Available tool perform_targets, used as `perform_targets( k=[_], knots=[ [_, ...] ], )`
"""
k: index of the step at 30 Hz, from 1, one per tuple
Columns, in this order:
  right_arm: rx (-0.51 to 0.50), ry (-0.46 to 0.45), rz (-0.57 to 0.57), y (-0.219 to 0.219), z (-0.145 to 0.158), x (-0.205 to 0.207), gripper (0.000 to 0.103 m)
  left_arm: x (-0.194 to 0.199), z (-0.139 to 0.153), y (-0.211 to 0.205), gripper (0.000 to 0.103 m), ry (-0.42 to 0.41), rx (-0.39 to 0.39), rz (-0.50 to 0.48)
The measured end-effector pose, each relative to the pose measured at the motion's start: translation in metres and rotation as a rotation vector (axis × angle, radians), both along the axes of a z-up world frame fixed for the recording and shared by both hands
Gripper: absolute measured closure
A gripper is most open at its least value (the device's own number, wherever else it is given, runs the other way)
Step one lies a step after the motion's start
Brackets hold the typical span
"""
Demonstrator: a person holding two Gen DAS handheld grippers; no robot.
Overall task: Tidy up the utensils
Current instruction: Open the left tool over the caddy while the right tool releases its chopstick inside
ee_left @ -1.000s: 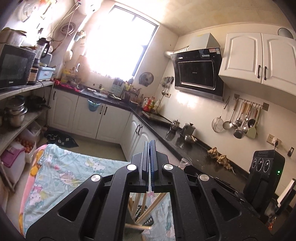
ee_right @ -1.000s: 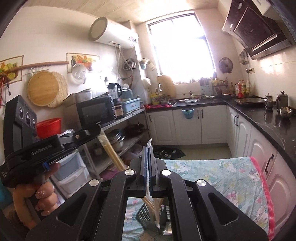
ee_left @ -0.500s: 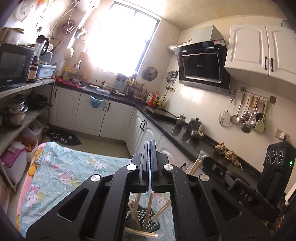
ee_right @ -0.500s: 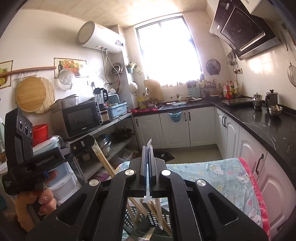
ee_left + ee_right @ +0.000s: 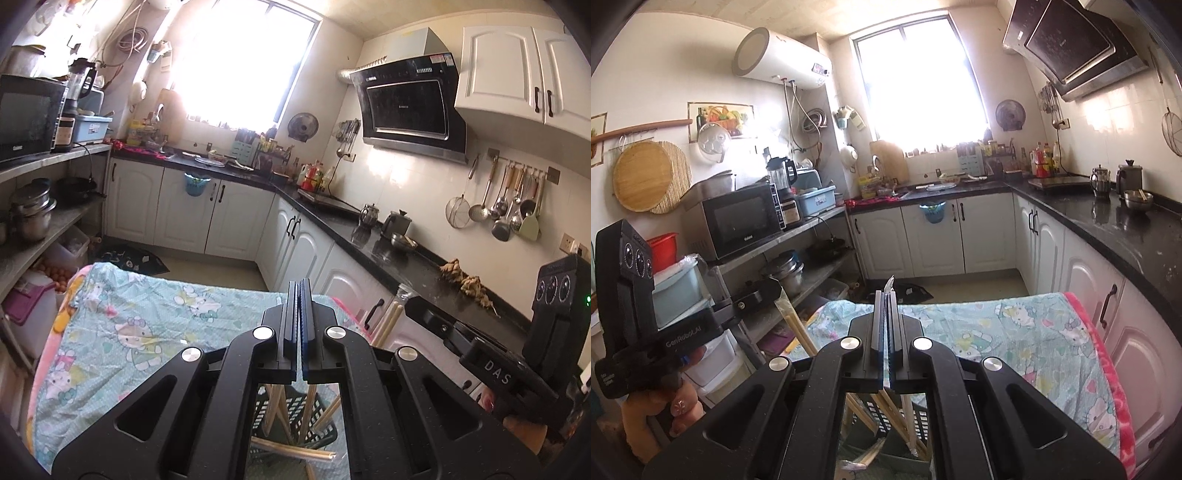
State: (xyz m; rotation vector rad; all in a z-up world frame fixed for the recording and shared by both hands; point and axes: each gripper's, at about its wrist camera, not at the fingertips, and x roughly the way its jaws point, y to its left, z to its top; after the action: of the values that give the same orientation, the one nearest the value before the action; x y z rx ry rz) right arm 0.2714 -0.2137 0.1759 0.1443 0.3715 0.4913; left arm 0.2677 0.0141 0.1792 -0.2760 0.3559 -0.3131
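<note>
My left gripper is shut; the right wrist view shows its tip pinching the clear wrapper of a pair of wooden chopsticks that slants down to the right. My right gripper is shut too, a sliver of clear wrapper poking out between its fingers. In the left wrist view its tip holds another wrapped pair of chopsticks hanging down. Under both grippers stands a dark perforated basket with several chopsticks leaning in it.
The basket stands on a table under a light blue cartoon-print cloth with a pink edge. A black counter over white cabinets runs along the right. Open shelves with pots stand left. A person's hand grips the left handle.
Both grippers have sunk toward the basket with their chopsticks; the cloth and basket now look closer and larger. Both stayed shut throughout.
</note>
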Motion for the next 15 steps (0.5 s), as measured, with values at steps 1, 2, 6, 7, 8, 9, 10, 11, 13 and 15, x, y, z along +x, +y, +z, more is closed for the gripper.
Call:
perform_targets(
  k=[1, 2, 6, 7, 8, 9, 10, 11, 13, 15],
  knots=[
    [-0.006, 0.008, 0.002, 0.001, -0.004, 0.001, 0.101, 0.0, -0.003, -0.001, 0.103, 0.004, 0.001, 0.0],
    [-0.013, 0.014, 0.003, 0.003, -0.008, 0.002, 0.101, 0.001, -0.008, -0.002, 0.103, 0.011, 0.0, -0.004],
    [-0.032, 0.044, 0.002, 0.005, -0.023, 0.005, 0.101, 0.003, -0.023, -0.004, 0.103, 0.034, 0.001, -0.008],
    [-0.037, 0.049, 0.0, 0.006, -0.026, 0.006, 0.101, 0.003, -0.027, -0.004, 0.103, 0.039, 0.002, -0.009],
    [-0.041, 0.053, 0.0, 0.007, -0.029, 0.006, 0.101, 0.002, -0.031, -0.005, 0.103, 0.045, 0.005, -0.01],
    [-0.046, 0.058, 0.001, 0.008, -0.032, 0.006, 0.101, 0.002, -0.034, -0.005, 0.103, 0.049, 0.007, -0.01],
    [-0.05, 0.064, 0.001, 0.01, -0.035, 0.006, 0.101, 0.002, -0.037, -0.006, 0.103, 0.056, 0.01, -0.012],
    [-0.055, 0.07, -0.001, 0.011, -0.037, 0.007, 0.101, 0.002, -0.039, -0.006, 0.103, 0.061, 0.012, -0.014],
    [-0.061, 0.078, 0.002, 0.012, -0.043, 0.006, 0.101, 0.002, -0.045, -0.007, 0.103, 0.071, 0.013, -0.016],
    [-0.07, 0.083, 0.002, 0.014, -0.046, 0.006, 0.101, 0.002, -0.05, -0.008, 0.103, 0.082, 0.012, -0.017]
  ],
)
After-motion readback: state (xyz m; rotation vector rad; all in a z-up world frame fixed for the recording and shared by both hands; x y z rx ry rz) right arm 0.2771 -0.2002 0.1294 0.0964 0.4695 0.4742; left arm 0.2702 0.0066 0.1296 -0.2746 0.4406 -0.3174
